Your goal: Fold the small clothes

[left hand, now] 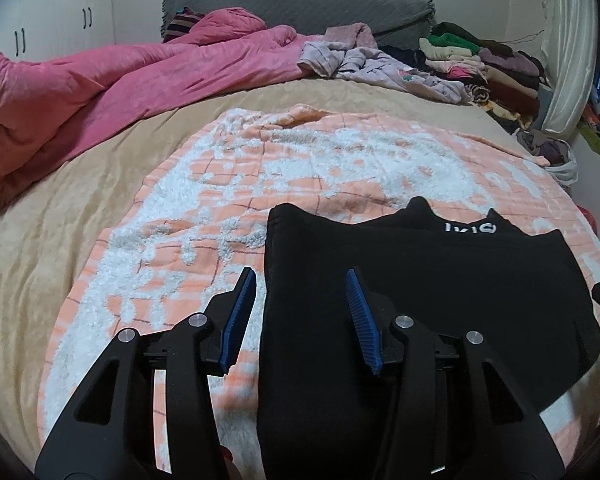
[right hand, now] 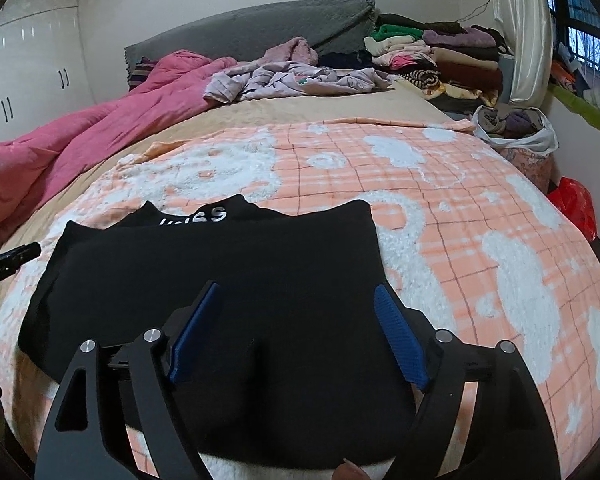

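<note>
A black garment with white lettering lies folded flat on an orange-and-white fleecy blanket spread over the bed. My left gripper hovers open above the garment's left edge, with nothing pinched between its blue pads. In the right wrist view the same black garment fills the foreground. My right gripper stands wide open over its right part, its blue pads clear of the cloth. The tip of the other gripper shows at the left edge of that view.
A pink duvet is bunched along the bed's left side. Loose lilac clothes and a stack of folded clothes lie near the grey headboard. A bag of clothes and a red bag stand beside the bed on the right.
</note>
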